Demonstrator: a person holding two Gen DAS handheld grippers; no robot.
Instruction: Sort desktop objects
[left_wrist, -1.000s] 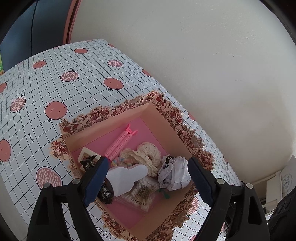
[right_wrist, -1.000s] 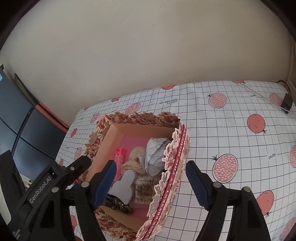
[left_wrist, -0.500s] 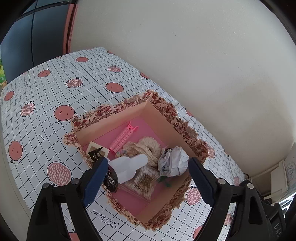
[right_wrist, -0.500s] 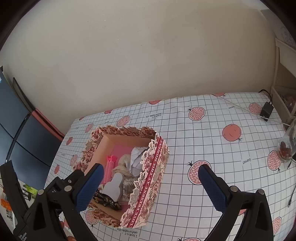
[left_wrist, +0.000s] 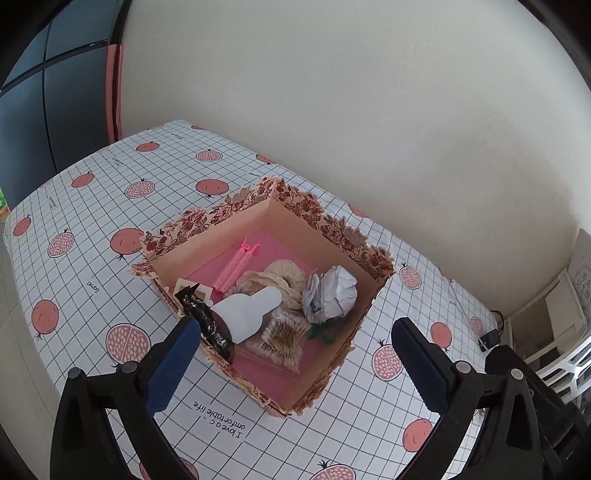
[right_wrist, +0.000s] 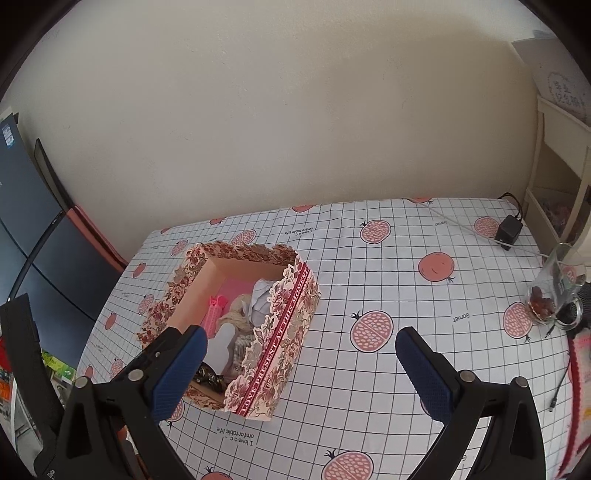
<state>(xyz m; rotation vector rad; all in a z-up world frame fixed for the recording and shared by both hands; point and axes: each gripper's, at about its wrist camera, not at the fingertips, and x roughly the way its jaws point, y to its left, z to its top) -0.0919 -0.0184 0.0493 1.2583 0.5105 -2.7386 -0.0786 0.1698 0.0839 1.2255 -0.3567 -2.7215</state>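
A floral cardboard box (left_wrist: 334, 229) (right_wrist: 280, 332) stands on the pomegranate tablecloth (left_wrist: 92, 236). It holds a pink hair clip (left_wrist: 236, 264), a cream lace scrunchie (left_wrist: 280, 275), a crumpled paper ball (left_wrist: 332, 295), a white bottle-shaped card (left_wrist: 245, 312), a pack of cotton swabs (left_wrist: 284, 338) and a dark wrapper (left_wrist: 207, 323). My left gripper (left_wrist: 295, 354) is open and empty, above the box's near side. My right gripper (right_wrist: 299, 362) is open and empty, high above the table to the right of the box.
A glass cup (right_wrist: 557, 295) with dark contents stands at the table's right edge. A black charger (right_wrist: 509, 228) with a white cable lies at the back right. A white shelf (right_wrist: 557, 173) stands against the wall. Dark cabinets (right_wrist: 33, 236) are on the left.
Both grippers have risen and pulled back from the box, which now looks smaller. Both stay open and empty. The box's contents have not moved.
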